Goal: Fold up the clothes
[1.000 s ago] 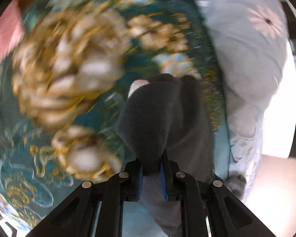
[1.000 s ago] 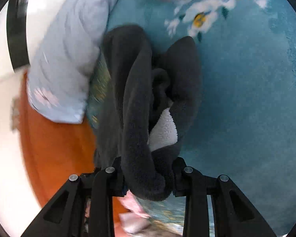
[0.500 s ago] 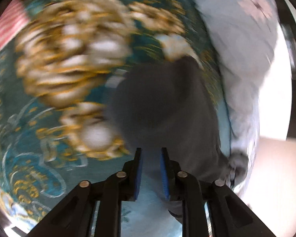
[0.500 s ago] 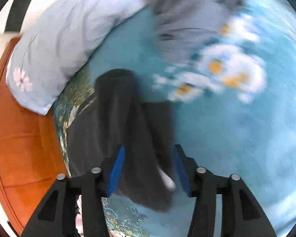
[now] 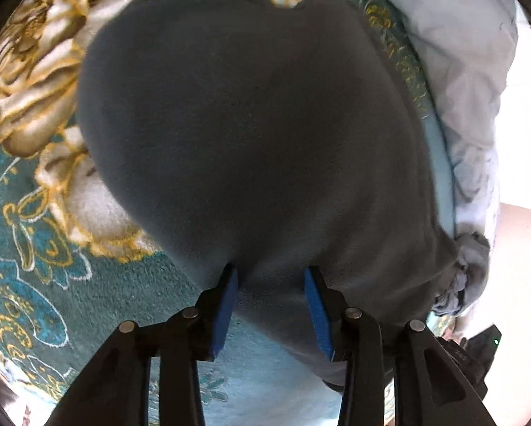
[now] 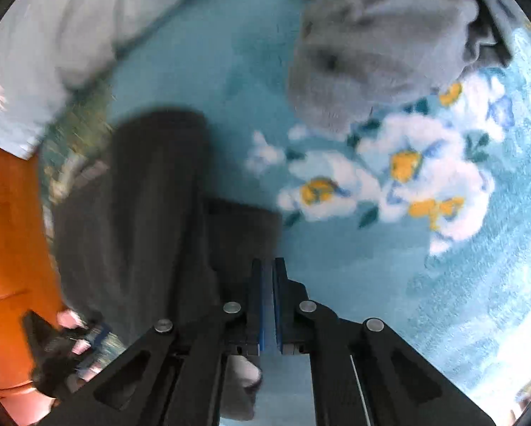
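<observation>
Dark fleece (image 5: 251, 135) laid folded on the blanket (image 6: 354, 266), both grippers free.
Left gripper (image 5: 270, 305) jaws released around its edge; right gripper (image 6: 268, 305) clenched empty; likely next: grey garment (image 6: 375, 46) near the far edge.

Left gripper (image 5: 270, 277) black linkage, blue pads, silver screws; right gripper (image 6: 268, 269) alike

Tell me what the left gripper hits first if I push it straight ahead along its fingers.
The dark grey fleece garment. The left gripper is open with that garment's edge lying between and just ahead of its fingertips, so it would meet the fleece almost at once, though exact depth is unclear.
</observation>
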`<control>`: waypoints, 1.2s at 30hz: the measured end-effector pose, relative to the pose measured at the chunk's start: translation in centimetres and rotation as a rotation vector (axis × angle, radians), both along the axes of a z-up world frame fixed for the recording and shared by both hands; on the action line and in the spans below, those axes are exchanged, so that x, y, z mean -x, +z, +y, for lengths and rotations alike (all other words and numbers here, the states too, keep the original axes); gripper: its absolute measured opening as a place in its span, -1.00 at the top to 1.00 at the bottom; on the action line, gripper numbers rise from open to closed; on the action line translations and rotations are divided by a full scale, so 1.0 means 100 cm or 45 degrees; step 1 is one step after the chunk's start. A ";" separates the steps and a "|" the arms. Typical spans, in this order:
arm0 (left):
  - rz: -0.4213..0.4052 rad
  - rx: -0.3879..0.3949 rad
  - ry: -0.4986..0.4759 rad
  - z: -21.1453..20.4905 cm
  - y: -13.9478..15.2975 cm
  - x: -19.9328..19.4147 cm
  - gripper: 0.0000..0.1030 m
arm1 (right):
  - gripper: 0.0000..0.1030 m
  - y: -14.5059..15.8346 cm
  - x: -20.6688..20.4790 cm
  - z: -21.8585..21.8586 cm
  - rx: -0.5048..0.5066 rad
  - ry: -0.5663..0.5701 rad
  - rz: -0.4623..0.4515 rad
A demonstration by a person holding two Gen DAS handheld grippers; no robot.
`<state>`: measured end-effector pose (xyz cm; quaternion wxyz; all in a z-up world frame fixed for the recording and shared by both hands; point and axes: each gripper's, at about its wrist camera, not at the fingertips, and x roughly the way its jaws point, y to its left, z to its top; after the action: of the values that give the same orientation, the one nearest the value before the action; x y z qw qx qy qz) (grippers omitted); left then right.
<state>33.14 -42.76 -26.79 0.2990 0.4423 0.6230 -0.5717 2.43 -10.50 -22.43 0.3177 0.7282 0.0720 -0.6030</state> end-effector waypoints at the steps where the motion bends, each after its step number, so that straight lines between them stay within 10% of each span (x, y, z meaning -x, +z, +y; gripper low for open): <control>1: 0.009 0.010 0.015 0.001 0.006 -0.002 0.17 | 0.88 0.013 -0.001 0.000 0.043 0.009 0.041; 7: 0.100 0.136 0.083 0.006 0.046 -0.007 0.16 | 0.83 0.068 -0.051 -0.033 0.275 0.308 0.165; 11: 0.118 0.174 0.022 0.005 0.044 0.010 -0.07 | 0.61 0.046 -0.098 -0.066 0.276 0.583 0.137; 15: -0.062 0.145 -0.141 0.010 -0.004 0.023 -0.08 | 0.66 -0.004 -0.100 -0.066 0.051 0.613 0.100; 19: -0.076 0.286 -0.198 0.026 0.003 0.021 -0.08 | 0.61 0.007 -0.091 -0.057 0.120 0.547 0.037; 27: -0.169 0.477 -0.147 0.100 0.026 0.000 -0.08 | 0.03 0.038 -0.094 -0.006 0.208 0.658 0.234; 36: -0.339 0.593 -0.294 0.204 -0.007 0.018 -0.09 | -0.52 -0.017 -0.111 0.057 0.048 0.885 0.343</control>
<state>31.36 -22.32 -27.45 0.4046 0.5007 0.3759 -0.6666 13.49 -4.77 -24.11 0.5045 0.5683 0.3452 -0.5507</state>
